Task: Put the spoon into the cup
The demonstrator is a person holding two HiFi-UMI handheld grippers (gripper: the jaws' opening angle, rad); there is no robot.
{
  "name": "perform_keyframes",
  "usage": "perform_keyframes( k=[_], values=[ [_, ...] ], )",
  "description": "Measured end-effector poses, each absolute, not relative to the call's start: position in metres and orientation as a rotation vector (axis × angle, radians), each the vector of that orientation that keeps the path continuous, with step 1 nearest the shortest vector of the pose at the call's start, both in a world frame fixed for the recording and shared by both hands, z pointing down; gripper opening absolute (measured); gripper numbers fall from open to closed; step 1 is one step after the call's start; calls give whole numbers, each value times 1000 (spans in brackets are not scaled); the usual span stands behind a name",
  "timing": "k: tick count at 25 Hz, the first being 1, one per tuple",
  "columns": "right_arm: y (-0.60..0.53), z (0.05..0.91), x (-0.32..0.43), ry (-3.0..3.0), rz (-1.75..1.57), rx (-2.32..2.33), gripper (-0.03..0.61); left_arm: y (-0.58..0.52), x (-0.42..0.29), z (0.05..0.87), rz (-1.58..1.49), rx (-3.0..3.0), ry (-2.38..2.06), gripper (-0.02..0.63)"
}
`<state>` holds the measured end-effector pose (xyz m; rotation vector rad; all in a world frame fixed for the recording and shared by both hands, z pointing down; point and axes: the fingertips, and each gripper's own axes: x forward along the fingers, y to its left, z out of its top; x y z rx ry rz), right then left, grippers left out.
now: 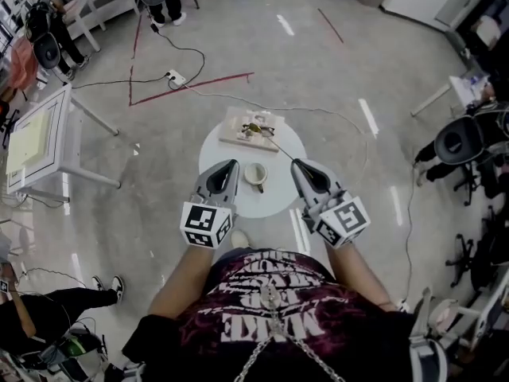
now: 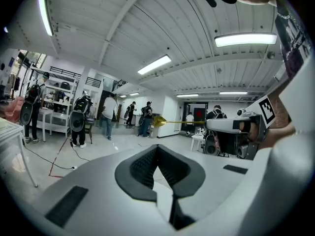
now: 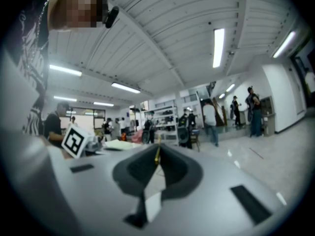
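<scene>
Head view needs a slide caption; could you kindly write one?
Right tool grips the spoon over the table; cup stands between it and the left tool.

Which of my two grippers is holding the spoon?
The right gripper: its jaws pinch the gold spoon by the handle. The left gripper grips nothing.

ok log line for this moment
right hand-held gripper: shut on spoon | left hand-held gripper: shut, empty | spoon: not in cup

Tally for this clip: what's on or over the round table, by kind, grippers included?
Cup: 1
Spoon: 1
Wooden board: 1 (what lies on it is too small to tell)
Grippers: 2 (left gripper, right gripper)
Total: 5
</scene>
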<state>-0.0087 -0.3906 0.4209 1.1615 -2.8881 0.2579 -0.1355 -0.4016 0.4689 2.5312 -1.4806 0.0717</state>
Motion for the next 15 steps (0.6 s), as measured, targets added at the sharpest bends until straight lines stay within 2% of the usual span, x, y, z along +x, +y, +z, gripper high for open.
perform_keyframes(
  k=[15],
  values=[
    [-402,429,-28,-2829,271,1244,35,-420,-157,481,52,2547,-1394,31]
  ],
)
